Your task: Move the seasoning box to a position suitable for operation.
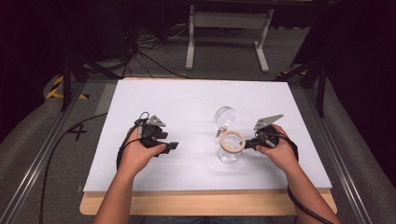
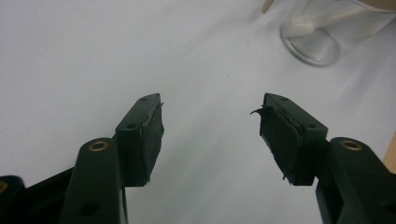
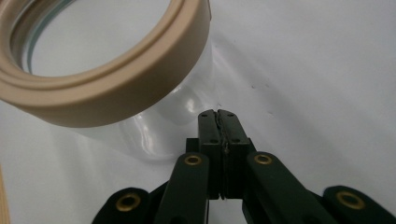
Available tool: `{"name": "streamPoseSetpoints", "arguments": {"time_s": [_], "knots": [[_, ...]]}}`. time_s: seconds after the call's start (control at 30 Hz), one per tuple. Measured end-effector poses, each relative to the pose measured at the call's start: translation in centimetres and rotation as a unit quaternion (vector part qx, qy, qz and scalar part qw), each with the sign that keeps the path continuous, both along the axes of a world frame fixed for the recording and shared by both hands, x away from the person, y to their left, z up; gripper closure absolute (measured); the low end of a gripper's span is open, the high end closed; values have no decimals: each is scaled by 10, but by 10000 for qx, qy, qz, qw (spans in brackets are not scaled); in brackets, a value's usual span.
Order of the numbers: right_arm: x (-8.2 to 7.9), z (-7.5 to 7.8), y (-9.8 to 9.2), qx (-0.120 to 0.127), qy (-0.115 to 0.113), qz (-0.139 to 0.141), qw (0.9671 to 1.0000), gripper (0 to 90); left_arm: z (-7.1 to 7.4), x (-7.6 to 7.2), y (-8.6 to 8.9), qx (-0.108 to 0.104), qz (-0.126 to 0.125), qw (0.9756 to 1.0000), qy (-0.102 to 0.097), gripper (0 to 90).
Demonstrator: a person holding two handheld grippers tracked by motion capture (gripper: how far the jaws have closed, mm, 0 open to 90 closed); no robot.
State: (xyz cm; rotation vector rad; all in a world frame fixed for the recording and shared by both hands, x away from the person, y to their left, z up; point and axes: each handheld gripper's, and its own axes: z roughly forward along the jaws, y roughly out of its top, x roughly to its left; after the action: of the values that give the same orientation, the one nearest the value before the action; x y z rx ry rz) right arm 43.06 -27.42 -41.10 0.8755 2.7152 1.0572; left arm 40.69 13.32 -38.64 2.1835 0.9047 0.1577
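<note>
A clear glass jar (image 1: 229,151) with a beige ring (image 1: 232,140) around its mouth stands right of the middle of the white board (image 1: 187,102). Its round glass lid (image 1: 225,116) is tipped up behind it. My right gripper (image 1: 248,143) is shut with nothing between the pads, its tip close beside the jar's right side. In the right gripper view the shut gripper (image 3: 218,114) points at the glass wall just under the beige ring (image 3: 116,93). My left gripper (image 1: 173,145) lies on the board left of the jar. Its jaws stand open and empty (image 2: 210,121), with the jar's base (image 2: 310,46) farther off.
The white board lies on a wooden tabletop whose edge (image 1: 210,203) shows at the front. Black frame posts (image 1: 67,79) stand at the table's sides, and a white stand (image 1: 229,28) with cables sits on the floor behind.
</note>
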Motion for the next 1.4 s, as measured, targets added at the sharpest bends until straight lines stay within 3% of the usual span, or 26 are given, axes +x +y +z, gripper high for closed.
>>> {"name": "streamPoseSetpoints", "arguments": {"time_s": [0.3, 1.4], "knots": [[-2, -3, 2, -145, 88, 25, 9999, 900, 0, 2, -2, 1, -37, 10000, 22, 398], [-22, -11, 24, -220, 335, 498, 9980, 900, -1, 11, -15, -37, -239, 9997, 63, 394]]}}
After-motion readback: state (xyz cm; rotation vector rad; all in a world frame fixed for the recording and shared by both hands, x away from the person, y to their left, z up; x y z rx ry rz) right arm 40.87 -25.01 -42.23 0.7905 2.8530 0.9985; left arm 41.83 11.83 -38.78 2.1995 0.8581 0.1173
